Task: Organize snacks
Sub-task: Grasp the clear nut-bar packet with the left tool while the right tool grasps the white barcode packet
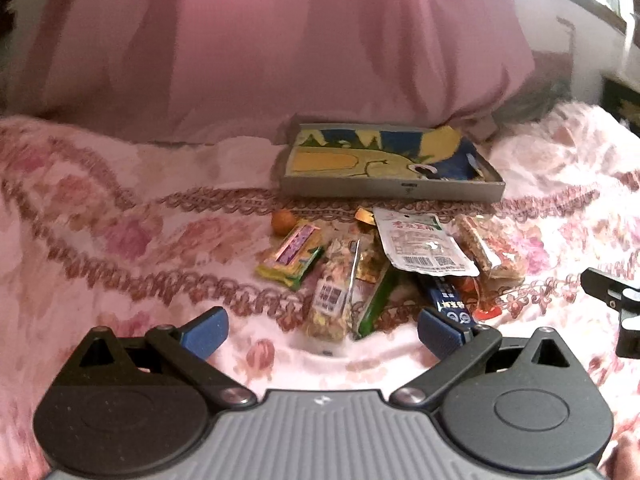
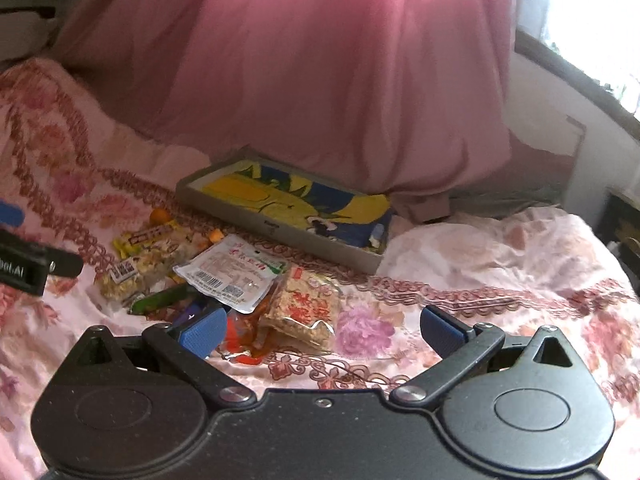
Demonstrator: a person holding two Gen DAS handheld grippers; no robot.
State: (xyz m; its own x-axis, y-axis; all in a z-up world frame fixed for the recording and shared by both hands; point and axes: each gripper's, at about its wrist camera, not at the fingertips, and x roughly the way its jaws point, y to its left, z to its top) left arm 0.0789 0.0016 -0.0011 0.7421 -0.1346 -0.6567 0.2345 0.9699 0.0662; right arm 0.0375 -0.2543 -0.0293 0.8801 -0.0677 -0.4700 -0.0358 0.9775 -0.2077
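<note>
Left tool (image 1: 322,330) is spread wide with nothing between its blue pads, hovering low over the bed's floral blanket (image 1: 100,240) right in front of the snack pile (image 1: 372,264). Right tool (image 2: 322,330) is spread open too, empty, with its left pad just over the near edge of the pile. The snacks sit in a loose heap mid-bed: a white pouch (image 2: 234,274) on top, a clear bag of crispy squares (image 2: 304,306) beside it, a small orange (image 1: 283,222) at the far side. The shallow grey box (image 1: 390,162) lies just beyond the pile, against the pink curtain (image 1: 280,40).
</note>
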